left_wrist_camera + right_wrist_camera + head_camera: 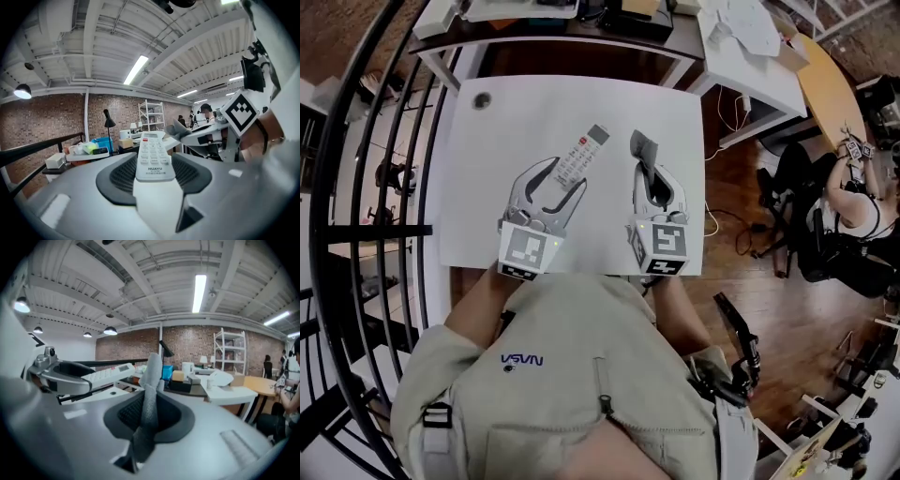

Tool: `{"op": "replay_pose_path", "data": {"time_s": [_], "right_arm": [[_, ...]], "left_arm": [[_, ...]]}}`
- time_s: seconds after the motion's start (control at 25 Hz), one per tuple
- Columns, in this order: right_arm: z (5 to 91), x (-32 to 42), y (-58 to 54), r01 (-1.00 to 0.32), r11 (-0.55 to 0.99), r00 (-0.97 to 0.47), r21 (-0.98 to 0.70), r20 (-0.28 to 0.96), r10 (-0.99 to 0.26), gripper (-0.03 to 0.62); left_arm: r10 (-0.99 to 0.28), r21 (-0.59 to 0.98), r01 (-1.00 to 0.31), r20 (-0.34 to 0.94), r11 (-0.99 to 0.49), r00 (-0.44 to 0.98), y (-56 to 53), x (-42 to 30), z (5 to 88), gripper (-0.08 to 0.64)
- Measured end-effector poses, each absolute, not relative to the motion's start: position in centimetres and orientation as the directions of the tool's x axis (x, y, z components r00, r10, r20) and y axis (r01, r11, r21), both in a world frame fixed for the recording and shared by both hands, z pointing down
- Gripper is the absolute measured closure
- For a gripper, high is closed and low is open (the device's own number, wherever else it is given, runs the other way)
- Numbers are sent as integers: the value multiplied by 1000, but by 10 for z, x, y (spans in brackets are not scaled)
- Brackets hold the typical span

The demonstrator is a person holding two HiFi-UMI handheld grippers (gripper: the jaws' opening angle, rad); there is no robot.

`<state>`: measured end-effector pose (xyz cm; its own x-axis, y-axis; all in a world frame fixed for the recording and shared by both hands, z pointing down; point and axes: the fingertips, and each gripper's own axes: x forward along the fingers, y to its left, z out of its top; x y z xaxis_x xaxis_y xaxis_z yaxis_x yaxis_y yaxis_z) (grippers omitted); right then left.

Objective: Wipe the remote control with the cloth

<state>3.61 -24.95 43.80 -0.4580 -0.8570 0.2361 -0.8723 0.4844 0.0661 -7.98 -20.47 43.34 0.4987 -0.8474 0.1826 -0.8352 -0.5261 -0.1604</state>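
nearest my head camera is the beige jacket (581, 375), and just past it the two marker cubes. on the left, the left hand-held gripper (564, 178) is clamped on the lower end of the remote control (581, 155), pads against its two long sides. the remote sticks out forward, keys up, clear above the white bench (487, 206). on the right, the right hand-held gripper (653, 174) is pinched tight on the grey cloth (643, 148), and a folded strip stands up past the jaw tips. the two grippers are side by side, close but apart, and the cloth is not on the remote yet.

as i judge it, the wipe is about to start. i would hold the left gripper steady and bring the free strip of cloth, not the jaw tips, onto the key face. strokes should run lengthwise from the clamped end out to the free end. the remote is held by one end only, so light pressure is best, or it may pivot in the pads.

no container sits on the bench. a blue box (99, 142) stands on a far desk, and i cannot tell what is in it.
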Motion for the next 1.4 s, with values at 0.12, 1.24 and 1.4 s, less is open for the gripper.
{"op": "replay_pose_path", "data": {"time_s": [0.12, 1.24, 1.4], "right_arm": [[385, 34, -237, -864, 485, -471, 137, 124, -873, 551], [266, -12, -176, -679, 540, -577, 498, 93, -811, 555], [271, -14, -186, -628, 541, -561, 559, 156, -813, 554]], "left_arm": [[-851, -202, -826, 104, -525, 515, -191, -70, 399, 319], [-858, -545, -737, -61, -400, 510, -136, -51, 333, 319], [-862, -581, -723, -71, -373, 502, -135, -46, 334, 319]]}}
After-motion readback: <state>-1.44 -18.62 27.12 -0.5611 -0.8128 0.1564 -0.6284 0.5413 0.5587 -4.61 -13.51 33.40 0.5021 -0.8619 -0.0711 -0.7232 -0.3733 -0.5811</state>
